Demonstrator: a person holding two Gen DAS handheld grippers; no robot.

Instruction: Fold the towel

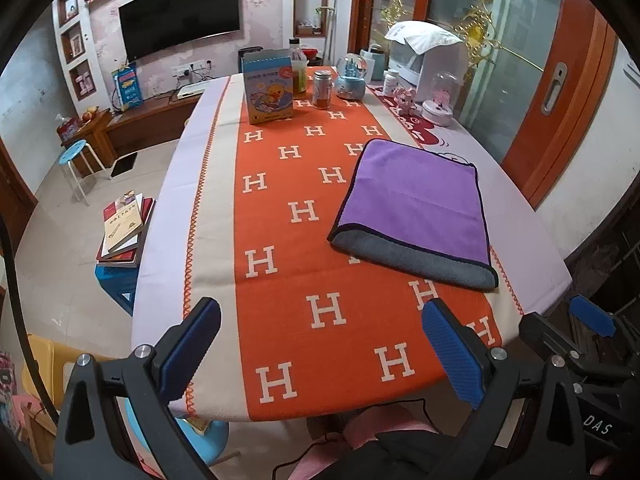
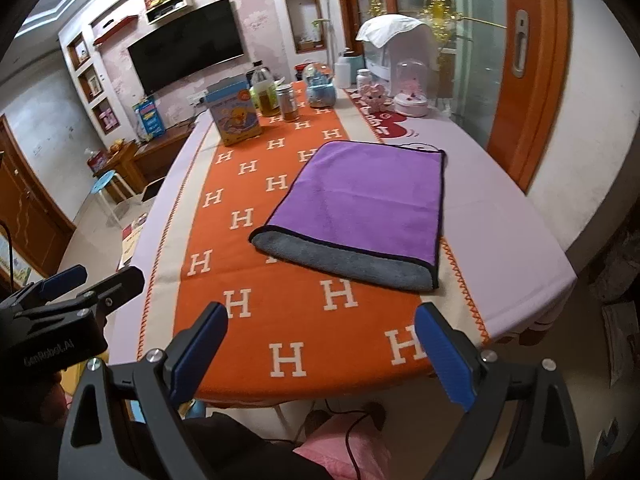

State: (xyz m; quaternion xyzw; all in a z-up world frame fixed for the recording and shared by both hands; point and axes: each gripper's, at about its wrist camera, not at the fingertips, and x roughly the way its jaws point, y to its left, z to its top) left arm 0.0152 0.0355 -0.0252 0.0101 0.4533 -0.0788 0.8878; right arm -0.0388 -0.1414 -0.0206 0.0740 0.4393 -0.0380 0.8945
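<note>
A purple towel (image 1: 416,204) with a grey underside and black trim lies folded over on the table, its grey layer sticking out at the near edge. It also shows in the right wrist view (image 2: 360,204). My left gripper (image 1: 320,336) is open and empty, held above the table's near edge, well short of the towel. My right gripper (image 2: 320,336) is open and empty, also near the front edge, apart from the towel. The right gripper shows at the right of the left wrist view (image 1: 592,320); the left gripper shows at the left of the right wrist view (image 2: 80,280).
An orange cloth with white H letters (image 1: 304,216) covers the table. At the far end stand a blue duck box (image 1: 268,92), a bottle (image 1: 298,72), a can (image 1: 322,90), a snow globe (image 1: 352,76) and a white appliance (image 1: 424,56). Books (image 1: 124,228) lie on a stool at the left.
</note>
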